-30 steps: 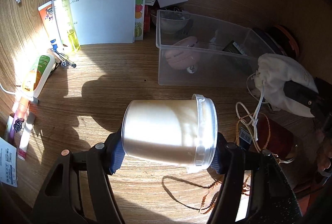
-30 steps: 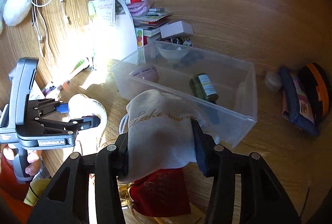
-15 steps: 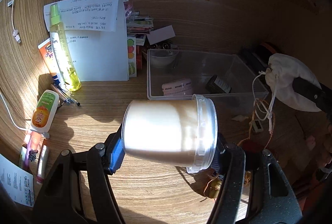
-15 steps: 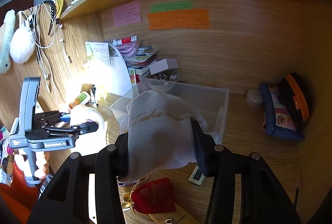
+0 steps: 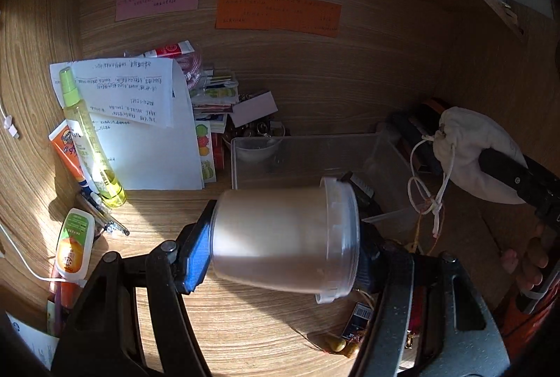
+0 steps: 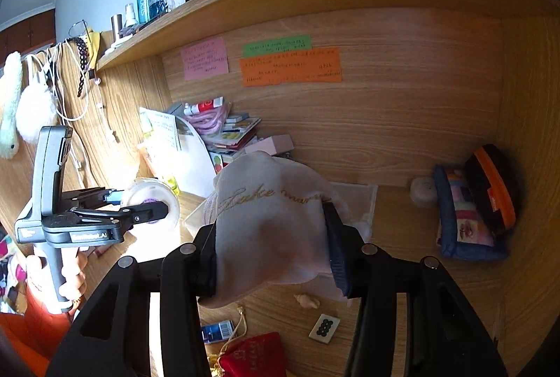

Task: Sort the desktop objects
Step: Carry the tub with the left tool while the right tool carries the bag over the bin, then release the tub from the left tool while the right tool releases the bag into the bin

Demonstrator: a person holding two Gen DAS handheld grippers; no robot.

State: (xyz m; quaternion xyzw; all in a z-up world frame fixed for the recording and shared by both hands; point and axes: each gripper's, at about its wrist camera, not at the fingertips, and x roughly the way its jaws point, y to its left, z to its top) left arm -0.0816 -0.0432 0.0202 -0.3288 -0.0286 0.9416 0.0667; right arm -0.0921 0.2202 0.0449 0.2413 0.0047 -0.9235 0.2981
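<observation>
Left gripper [image 5: 280, 237] clamps a translucent lidded plastic jar [image 5: 283, 233] sideways above the desk. Centre: clear plastic bin [image 5: 315, 160], partly filled. Right gripper [image 6: 271, 249] pinches a white drawstring cloth pouch [image 6: 269, 219], lifted. Red pouch [image 6: 252, 356] and small items remain unsorted.

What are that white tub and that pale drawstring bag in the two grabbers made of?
The round white lidded tub looks like smooth translucent plastic: light glows through its wall and clear rim. The cream drawstring pouch looks like soft matte woven cloth, probably cotton: it creases between the pads and carries gold script.
</observation>
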